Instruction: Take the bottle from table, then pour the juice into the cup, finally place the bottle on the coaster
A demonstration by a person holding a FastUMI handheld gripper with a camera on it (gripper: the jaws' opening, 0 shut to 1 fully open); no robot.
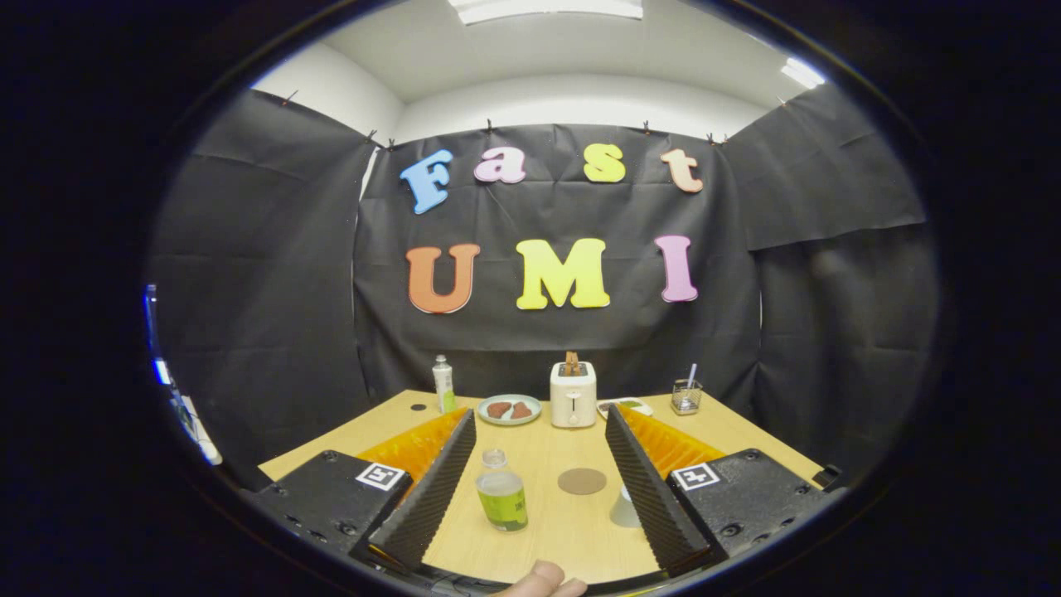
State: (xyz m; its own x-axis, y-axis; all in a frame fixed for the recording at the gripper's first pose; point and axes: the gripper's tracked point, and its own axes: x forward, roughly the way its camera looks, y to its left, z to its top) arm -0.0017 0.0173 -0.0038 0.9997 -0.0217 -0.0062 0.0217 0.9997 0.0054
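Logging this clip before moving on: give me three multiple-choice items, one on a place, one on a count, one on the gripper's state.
1. Where is the coaster?
A. under the toaster
B. on the table between the near bottle and the cup
C. on the plate

2. How many bottles stand on the table?
A. one
B. two
C. three

3. The gripper is:
A. shut on the bottle
B. shut on the cup
C. open

Answers: B, its disc lies bare between them; B, one between the fingers, one far by the wall; C, fingers spread, touching nothing.
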